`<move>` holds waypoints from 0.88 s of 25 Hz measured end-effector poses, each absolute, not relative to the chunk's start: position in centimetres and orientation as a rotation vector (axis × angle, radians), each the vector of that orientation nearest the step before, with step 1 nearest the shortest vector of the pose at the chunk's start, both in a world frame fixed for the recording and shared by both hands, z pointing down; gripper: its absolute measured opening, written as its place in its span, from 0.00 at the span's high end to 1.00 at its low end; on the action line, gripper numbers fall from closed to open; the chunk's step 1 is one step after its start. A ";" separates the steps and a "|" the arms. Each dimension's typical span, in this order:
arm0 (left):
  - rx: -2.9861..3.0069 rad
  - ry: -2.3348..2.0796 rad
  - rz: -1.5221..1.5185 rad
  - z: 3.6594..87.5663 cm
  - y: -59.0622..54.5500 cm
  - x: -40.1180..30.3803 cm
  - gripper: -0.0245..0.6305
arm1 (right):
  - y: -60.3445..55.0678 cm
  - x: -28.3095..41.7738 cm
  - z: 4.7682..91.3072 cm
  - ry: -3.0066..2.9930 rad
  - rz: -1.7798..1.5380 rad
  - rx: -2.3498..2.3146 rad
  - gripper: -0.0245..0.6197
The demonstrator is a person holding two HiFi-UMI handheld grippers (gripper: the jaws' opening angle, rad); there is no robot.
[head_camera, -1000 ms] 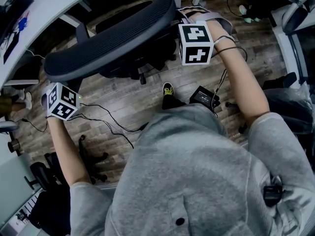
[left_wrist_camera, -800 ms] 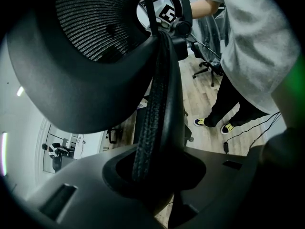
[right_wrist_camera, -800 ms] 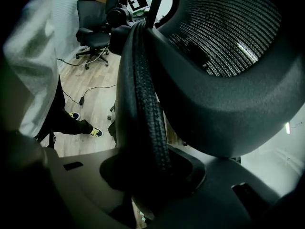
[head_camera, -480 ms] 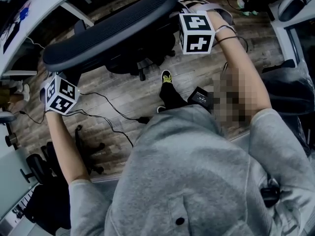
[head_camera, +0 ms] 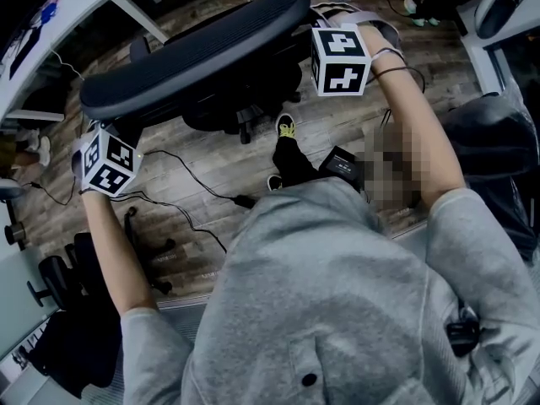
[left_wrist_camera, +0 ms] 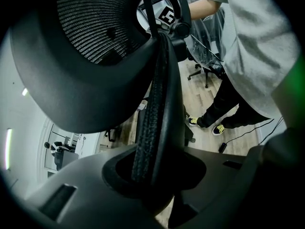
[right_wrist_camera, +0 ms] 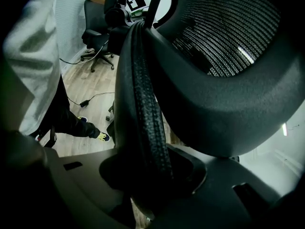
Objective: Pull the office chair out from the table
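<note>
A black office chair shows its curved backrest from above in the head view, beside the white table at the upper left. My left gripper is shut on the backrest's left end. My right gripper is shut on its right end. In the left gripper view the textured backrest rim runs down between the jaws of the left gripper, which close on it. In the right gripper view the same rim is clamped by the right gripper. The mesh back fills that view's upper right.
Black cables and a black power brick lie on the wood floor by my feet. Another chair's wheeled base stands at the lower left. A dark chair and white furniture are at the right.
The chair, with both grippers still clamped on its backrest, has come away from the table. The table edge has slid toward the upper left and more floor shows beside it.
</note>
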State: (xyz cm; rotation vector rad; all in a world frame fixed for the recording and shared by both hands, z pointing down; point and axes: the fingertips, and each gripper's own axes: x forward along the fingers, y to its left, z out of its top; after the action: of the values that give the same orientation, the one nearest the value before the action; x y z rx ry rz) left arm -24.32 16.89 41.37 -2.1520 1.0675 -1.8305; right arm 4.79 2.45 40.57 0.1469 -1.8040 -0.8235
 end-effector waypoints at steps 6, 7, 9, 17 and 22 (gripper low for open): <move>-2.149 1.082 -1.830 41.4 19.8 -24.4 0.78 | 5.4 4.7 40.6 -1.811 -0.826 0.150 0.72; -2.149 1.085 -1.829 41.4 20.2 -24.3 0.77 | 5.9 4.7 40.6 -1.813 -0.826 0.149 0.72; -2.147 1.094 -1.829 41.5 21.1 -24.2 0.77 | 6.7 4.9 40.7 -1.814 -0.830 0.153 0.72; -2.154 1.118 -1.818 41.5 24.0 -23.9 0.76 | 9.2 4.7 40.1 -1.873 -0.887 0.198 0.68; -2.076 1.448 -1.458 39.6 23.3 -24.3 0.60 | 9.1 5.2 39.1 -2.002 -0.871 0.292 0.65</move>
State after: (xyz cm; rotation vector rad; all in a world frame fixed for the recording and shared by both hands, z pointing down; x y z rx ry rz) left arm -24.29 23.31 39.56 -2.0757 1.4479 -1.4579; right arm 5.16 9.14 39.10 0.2922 -2.0017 -0.8709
